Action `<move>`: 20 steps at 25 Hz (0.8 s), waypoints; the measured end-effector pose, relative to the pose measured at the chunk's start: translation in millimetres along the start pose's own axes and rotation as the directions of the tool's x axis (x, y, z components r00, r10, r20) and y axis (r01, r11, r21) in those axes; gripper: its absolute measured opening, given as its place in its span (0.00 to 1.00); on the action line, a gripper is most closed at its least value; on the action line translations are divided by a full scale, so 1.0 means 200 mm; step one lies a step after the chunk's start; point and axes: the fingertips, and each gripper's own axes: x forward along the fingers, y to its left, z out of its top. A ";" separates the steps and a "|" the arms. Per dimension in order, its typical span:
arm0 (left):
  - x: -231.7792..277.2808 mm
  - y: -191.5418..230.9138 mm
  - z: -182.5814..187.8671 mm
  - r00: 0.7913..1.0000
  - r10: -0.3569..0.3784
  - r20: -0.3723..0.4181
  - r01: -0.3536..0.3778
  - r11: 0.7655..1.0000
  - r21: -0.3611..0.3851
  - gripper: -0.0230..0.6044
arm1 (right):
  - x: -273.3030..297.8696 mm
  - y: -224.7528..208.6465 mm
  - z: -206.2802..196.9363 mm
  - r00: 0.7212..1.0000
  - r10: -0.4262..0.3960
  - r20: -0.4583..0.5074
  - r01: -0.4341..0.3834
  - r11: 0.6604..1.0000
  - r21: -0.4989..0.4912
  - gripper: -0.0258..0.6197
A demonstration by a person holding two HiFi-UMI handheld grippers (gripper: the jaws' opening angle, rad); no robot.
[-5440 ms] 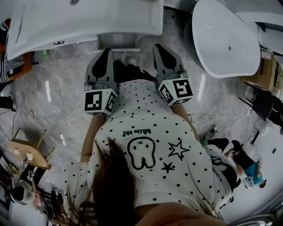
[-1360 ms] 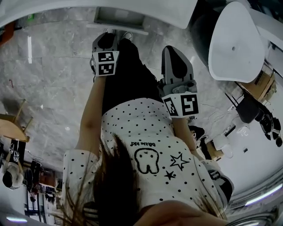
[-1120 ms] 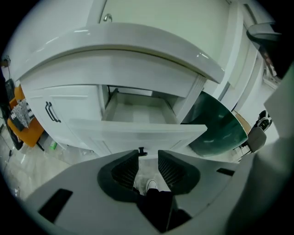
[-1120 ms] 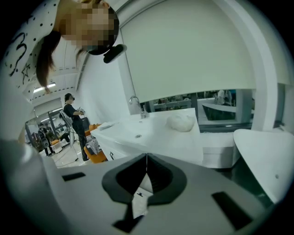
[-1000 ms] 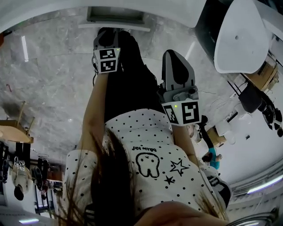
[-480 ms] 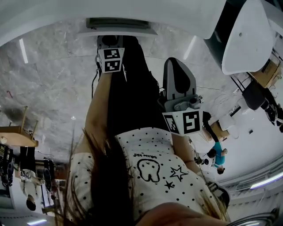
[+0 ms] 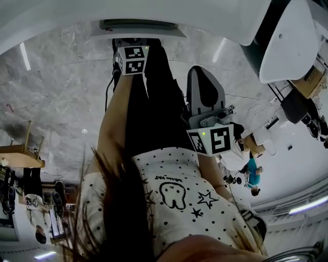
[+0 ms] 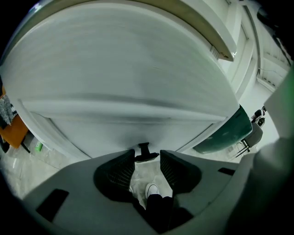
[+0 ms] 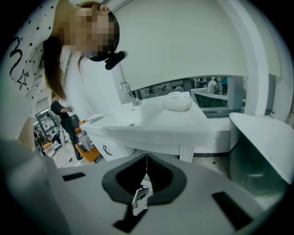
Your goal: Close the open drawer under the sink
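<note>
- Left claw (image 8: 147, 159) is released. Its jaws have just been opening, and nothing's pinched. Only a shoe (image 8: 151, 188) and some floor (image 8: 140, 172) show through the gap.
- The black handle (image 8: 144, 148) of the drawer (image 7: 136, 26) sits just past the claw tips. Can't tell if it's touching.
- In the head view, the drawer pokes out from under the white sink (image 7: 195, 15) at the top, right ahead of the left claw.
- Right claw (image 9: 146, 158) is clenched on nothing and hangs well apart from the drawer.
</note>
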 end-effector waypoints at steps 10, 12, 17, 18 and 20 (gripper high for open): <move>0.02 0.03 0.00 0.999 0.053 0.011 -0.053 0.998 -0.021 0.26 | 0.06 -0.03 -0.01 1.000 -0.018 -0.013 0.018 1.000 0.018 0.06; 0.02 0.03 0.00 0.999 0.050 0.005 -0.050 0.998 -0.027 0.26 | 0.06 -0.03 -0.02 1.000 -0.021 -0.018 0.021 1.000 0.019 0.06; -0.01 0.05 -0.01 0.999 0.038 0.007 -0.037 0.999 -0.028 0.26 | 0.06 0.00 -0.03 0.999 -0.034 -0.028 0.034 0.999 0.026 0.06; -0.01 0.05 -0.01 0.999 0.038 0.007 -0.037 0.999 -0.027 0.26 | 0.06 0.00 -0.03 0.999 -0.035 -0.030 0.036 0.999 0.027 0.06; -0.01 0.04 -0.01 0.999 0.036 0.007 -0.035 0.999 -0.027 0.26 | 0.07 -0.01 -0.03 0.999 -0.038 -0.033 0.039 0.999 0.029 0.06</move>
